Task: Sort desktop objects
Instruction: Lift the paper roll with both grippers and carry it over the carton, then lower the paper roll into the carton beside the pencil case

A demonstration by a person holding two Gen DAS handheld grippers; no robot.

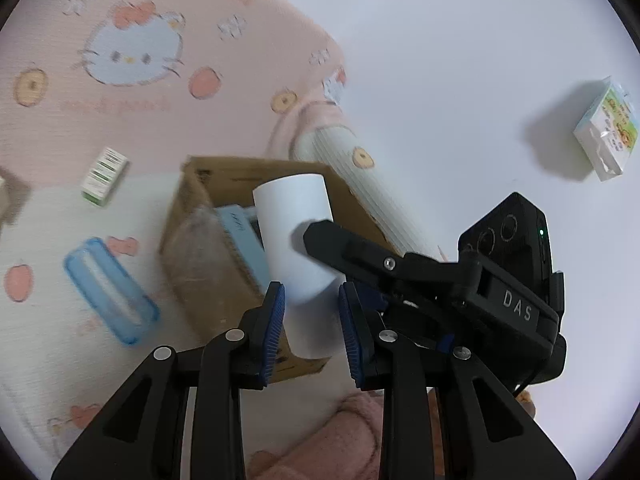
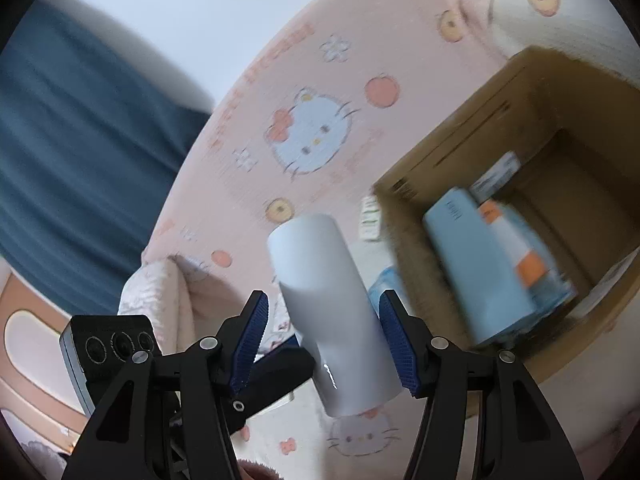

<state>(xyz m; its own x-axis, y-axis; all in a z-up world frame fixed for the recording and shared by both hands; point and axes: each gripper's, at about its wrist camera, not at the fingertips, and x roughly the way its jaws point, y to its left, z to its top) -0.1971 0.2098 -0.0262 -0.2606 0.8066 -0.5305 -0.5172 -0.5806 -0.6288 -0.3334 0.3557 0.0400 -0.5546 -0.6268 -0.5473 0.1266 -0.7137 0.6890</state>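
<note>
both my tongs [image 1: 311, 326] [image 2: 324, 344] clamp the white tube [image 2: 324, 312] mid-body; feels light, smooth, slippery, maybe crushable, so easy pressure.

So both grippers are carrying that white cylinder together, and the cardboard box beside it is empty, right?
Not quite. The cardboard box is not empty: the right wrist view shows a light blue box and an orange-and-white package lying inside it. The rest holds: the white cylinder sits between the jaws of the left gripper and of the right gripper.
</note>
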